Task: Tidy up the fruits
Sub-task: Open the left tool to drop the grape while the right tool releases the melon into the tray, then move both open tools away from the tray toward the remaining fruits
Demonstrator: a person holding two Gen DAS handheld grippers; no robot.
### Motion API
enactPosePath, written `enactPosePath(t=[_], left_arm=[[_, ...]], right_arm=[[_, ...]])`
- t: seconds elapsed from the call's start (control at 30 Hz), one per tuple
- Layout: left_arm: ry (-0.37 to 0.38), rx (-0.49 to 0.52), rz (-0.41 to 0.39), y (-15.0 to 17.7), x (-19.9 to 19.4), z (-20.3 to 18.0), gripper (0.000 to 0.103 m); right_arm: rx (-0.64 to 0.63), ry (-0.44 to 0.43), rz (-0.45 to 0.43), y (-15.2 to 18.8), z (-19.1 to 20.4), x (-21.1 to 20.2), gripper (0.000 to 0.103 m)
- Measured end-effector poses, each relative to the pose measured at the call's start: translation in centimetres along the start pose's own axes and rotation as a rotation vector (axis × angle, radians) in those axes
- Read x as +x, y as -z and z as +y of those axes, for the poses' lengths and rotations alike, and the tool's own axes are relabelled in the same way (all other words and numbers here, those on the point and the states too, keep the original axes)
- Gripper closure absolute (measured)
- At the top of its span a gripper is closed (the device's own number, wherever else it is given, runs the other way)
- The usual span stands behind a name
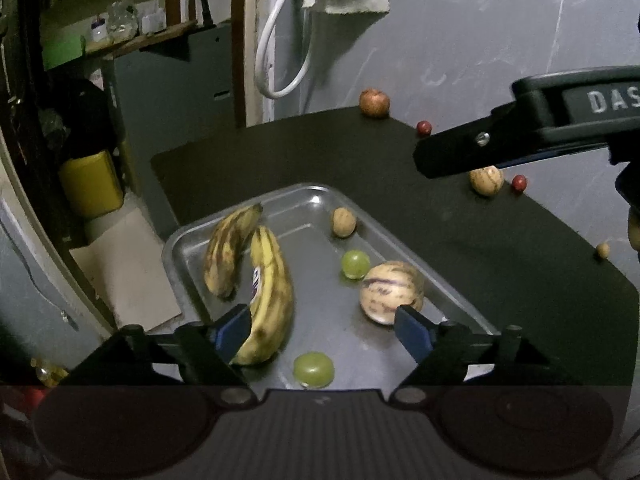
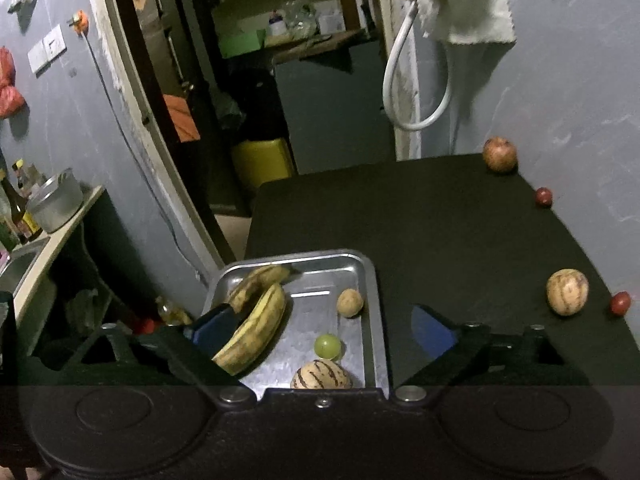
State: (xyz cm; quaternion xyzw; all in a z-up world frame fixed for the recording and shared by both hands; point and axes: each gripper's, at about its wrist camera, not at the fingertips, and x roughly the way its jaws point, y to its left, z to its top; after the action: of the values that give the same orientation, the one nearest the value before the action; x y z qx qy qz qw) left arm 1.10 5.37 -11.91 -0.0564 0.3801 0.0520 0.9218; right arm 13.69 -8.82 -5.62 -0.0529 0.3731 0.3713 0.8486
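Left gripper (image 1: 322, 330) nearest, fingers spread wide, empty, over metal tray (image 1: 404, 246). In tray, left to right: two bananas (image 1: 272, 280), green grapes (image 1: 355, 264), small brown fruit (image 1: 343, 222), striped melon (image 1: 391, 292). Right gripper (image 2: 326, 330) likewise wide open, holding nothing. Left on black table (image 2: 440, 220): pomegranate (image 2: 499, 154), striped melon (image 2: 567, 292), two red fruits (image 2: 544, 197). Roughly half done, by my reckoning.

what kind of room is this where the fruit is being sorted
Probably a small home kitchen or utility corner. A counter with a metal pot and bottles runs along the left wall, a cluttered shelf sits through the doorway, and a metal tray of bananas rests on a black table.
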Motion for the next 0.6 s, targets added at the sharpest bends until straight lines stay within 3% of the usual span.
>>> enactPosePath(t=[0.27,0.6], left_arm=[[0.012,0.017,-0.045,-1.3,-1.4,-1.1,0.005],[0.005,0.039,-0.092,-2.5,-3.1,-2.4,0.001]], right_arm=[[0.015,0.007,-0.050,-0.2,-0.1,-2.9,0.004],[0.033,0.007,-0.129,-0.3,0.1,-6.8,0.002]])
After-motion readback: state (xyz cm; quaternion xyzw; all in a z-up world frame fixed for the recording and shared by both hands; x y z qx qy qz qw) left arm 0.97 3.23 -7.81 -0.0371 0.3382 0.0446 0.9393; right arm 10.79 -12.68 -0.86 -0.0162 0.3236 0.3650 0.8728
